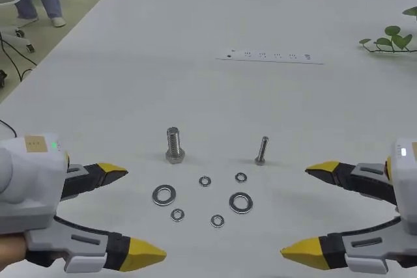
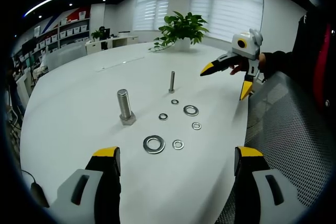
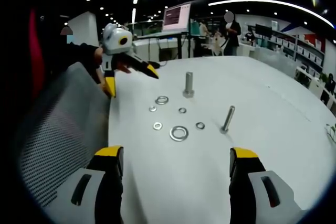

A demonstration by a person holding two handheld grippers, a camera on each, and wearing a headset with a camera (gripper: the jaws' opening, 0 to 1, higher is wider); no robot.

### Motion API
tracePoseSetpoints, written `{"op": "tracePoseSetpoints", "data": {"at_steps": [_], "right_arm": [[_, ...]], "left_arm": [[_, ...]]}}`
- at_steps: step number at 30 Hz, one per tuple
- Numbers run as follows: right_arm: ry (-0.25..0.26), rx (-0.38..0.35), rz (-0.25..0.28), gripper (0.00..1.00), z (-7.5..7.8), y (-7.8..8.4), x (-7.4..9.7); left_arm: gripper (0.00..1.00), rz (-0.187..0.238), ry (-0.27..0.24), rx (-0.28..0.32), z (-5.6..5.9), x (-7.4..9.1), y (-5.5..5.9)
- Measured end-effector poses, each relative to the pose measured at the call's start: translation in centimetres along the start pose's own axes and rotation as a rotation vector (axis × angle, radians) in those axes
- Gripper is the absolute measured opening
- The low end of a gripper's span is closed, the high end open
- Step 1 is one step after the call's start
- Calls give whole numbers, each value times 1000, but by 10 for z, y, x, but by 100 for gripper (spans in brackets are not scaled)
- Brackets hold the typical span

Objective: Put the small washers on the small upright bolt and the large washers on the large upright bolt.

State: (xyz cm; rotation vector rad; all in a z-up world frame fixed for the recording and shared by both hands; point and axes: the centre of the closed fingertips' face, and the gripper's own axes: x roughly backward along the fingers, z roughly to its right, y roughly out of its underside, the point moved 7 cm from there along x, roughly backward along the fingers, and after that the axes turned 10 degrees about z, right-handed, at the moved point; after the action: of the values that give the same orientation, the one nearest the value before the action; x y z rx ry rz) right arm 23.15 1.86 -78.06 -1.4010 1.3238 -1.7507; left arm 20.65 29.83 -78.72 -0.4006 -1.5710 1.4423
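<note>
Both grippers hover with jaws spread wide and nothing between them. The left gripper (image 1: 143,212) is at the near left of the white table (image 1: 195,63), the right gripper (image 1: 294,211) at the near right. Between them, two large washers (image 1: 163,194) and four small washers (image 1: 204,181) lie flat, loose and apart. Just beyond stand the large bolt (image 1: 173,144) and the slimmer small bolt (image 1: 262,150), each upright on its head and bare. The washers look like thin, stiff, light metal and are probably slick on this smooth top. Each is best pinched across its outer rim with the jaw tips kept low, or it may skid. The small bolt would likely topple if knocked.
</note>
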Motion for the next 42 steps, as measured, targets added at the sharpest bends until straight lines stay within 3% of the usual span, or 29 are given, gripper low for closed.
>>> {"op": "tracePoseSetpoints", "data": {"at_steps": [29, 42], "right_arm": [[-5, 7, -3, 83, 1, 1, 1], [-21, 59, -36, 78, 1, -8, 3]], "left_arm": [[89, -1, 1, -4, 2, -1, -1], [89, 13, -10, 0, 3, 1, -1]]}}
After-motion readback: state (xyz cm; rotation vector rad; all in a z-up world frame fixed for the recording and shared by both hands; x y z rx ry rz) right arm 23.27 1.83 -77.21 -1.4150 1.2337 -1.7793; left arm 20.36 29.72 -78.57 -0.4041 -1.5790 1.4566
